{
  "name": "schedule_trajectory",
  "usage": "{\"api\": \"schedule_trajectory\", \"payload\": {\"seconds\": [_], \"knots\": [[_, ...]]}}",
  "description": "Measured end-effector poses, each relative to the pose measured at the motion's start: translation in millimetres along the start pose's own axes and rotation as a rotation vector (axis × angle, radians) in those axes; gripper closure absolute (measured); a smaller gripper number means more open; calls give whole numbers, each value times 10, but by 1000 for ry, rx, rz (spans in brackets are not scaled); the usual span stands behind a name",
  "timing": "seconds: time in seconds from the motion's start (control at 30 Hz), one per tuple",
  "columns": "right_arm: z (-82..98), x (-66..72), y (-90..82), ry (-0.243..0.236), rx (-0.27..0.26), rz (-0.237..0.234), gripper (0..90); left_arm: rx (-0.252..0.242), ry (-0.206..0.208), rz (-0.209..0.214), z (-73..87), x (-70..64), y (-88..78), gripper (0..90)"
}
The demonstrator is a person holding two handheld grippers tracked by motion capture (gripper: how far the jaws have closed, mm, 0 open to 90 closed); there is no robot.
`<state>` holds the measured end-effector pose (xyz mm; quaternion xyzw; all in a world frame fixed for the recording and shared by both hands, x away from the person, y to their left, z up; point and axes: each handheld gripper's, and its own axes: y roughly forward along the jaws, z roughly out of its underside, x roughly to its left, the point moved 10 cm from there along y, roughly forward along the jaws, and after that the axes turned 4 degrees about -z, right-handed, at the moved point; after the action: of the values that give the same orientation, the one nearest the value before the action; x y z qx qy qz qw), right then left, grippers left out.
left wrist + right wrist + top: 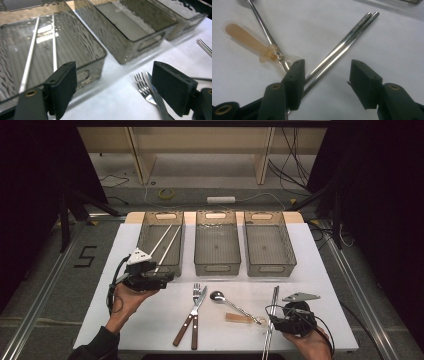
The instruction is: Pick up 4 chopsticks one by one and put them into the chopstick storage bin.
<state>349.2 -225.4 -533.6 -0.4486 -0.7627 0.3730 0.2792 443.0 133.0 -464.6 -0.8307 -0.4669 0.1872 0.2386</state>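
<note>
Both the left hand-held gripper (pixel 112 87) and right hand-held gripper (pixel 325 82) gape wide, empty, above 2 shiny steel chopsticks (pixel 342 42).

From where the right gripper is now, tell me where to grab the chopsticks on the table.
Grip the chopsticks mid-shaft, coming straight down from above with the jaws across both rods. They lie flat on the table, side by side and touching, so one pinch across their width should catch the pair. The right gripper is open just over their near end; keep clear of the spoon handle alongside.
</note>
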Motion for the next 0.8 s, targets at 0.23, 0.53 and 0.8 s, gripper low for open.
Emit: {"api": "schedule_trajectory", "payload": {"seconds": [0.23, 0.53, 0.8], "knots": [[47, -5, 53, 11, 37, 10, 562, -11, 6, 5, 140, -91, -97, 184], [66, -28, 89, 60, 74, 1, 625, 5, 36, 15, 318, -221, -169, 182], [53, 1, 115, 64, 110, -22, 642, 28, 61, 16, 387, -281, -160, 180]]}}
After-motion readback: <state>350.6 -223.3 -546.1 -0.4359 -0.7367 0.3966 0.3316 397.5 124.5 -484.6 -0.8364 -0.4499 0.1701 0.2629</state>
